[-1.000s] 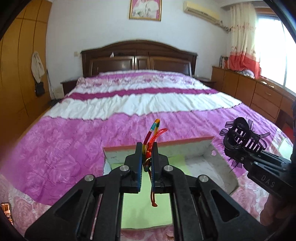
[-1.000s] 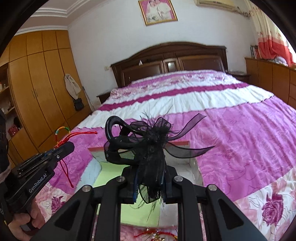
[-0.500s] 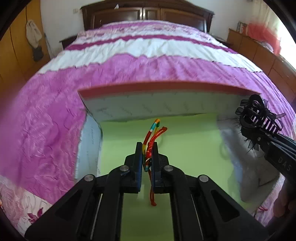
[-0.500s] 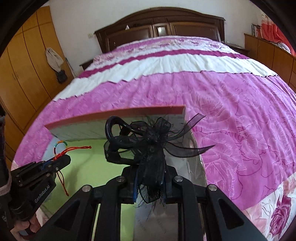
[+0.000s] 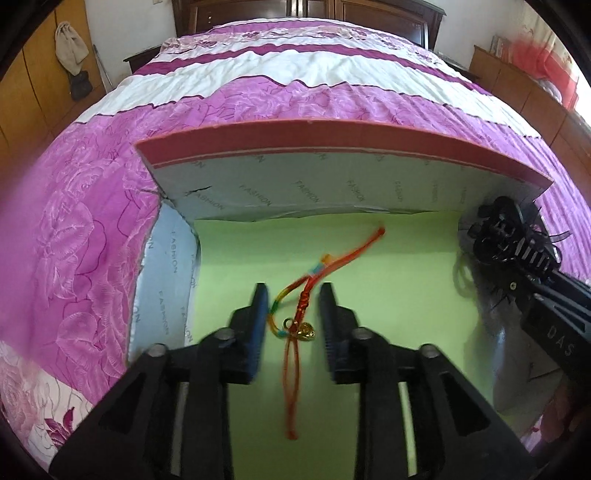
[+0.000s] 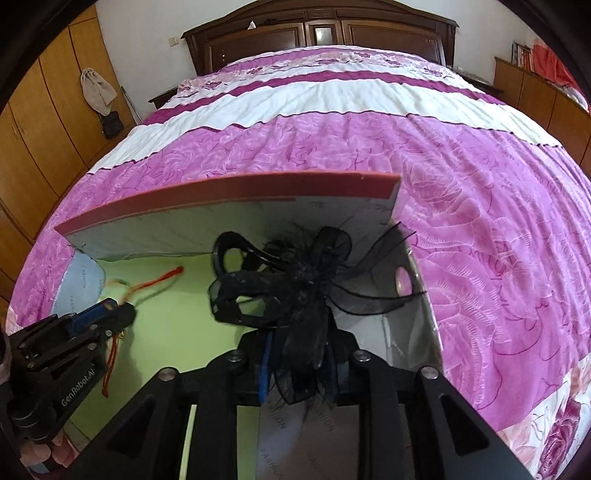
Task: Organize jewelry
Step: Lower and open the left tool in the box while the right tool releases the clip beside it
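Fingers of the left gripper [image 5: 291, 314] are spread apart, pinching nothing; the red cord bracelet [image 5: 303, 306] with its small gold bell sits in the gap between them, blurred, so contact with either pad is unclear. Its red tail trails back under the gripper; the multicolored loop and a red end reach ahead over the box floor. Right gripper [image 6: 301, 363] fingers are pressed onto the black hair claw [image 6: 291, 291], clamped on its ribbon-and-feather bow, claw body sticking out ahead and left of the fingertips.

Both grippers sit over an open box [image 5: 332, 192]: light green floor, grey inner walls printed FASHION, reddish rim. The box rests on a bed [image 6: 369, 147] with a pink and white quilt. Dark wooden headboard [image 6: 321, 33] beyond, orange wooden wardrobe [image 6: 40, 129] off to the left, low cabinets [image 5: 517, 85] to the right.
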Available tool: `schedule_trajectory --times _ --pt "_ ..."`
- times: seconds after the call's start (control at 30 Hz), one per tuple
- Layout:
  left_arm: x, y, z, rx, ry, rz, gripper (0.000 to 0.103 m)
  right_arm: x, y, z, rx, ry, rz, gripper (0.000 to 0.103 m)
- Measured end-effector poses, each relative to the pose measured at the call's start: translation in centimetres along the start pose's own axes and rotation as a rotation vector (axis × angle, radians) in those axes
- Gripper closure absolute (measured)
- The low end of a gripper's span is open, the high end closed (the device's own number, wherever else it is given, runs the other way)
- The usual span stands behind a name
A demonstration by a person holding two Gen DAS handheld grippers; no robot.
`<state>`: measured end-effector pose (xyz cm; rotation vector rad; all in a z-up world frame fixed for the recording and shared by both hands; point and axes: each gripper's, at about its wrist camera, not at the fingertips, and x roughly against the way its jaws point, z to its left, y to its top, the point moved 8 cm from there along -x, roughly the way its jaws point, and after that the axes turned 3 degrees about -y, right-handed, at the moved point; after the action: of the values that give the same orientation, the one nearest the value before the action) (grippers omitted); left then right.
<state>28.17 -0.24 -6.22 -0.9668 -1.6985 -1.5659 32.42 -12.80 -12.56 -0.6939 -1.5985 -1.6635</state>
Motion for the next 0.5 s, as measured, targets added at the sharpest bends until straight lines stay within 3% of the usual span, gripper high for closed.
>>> schedule_trajectory --times 0.2,0.27,0.5 --pt "1.5 0.0 -0.3 -0.001 -0.022 -0.027 0.076 1.8 -0.1 0.7 0.008 0.03 -0.032 0.06" --pt "2.4 0.0 -0.5 -0.007 -0.032 -0.04 0.075 2.6 0.0 0.7 0.008 0.021 -0.054 0.049" --pt "5.5 -0.2 -1.0 -0.021 -0.053 -0.091 0.075 6.1 -0.1 0.5 -0.005 0.047 -0.11 0.047"
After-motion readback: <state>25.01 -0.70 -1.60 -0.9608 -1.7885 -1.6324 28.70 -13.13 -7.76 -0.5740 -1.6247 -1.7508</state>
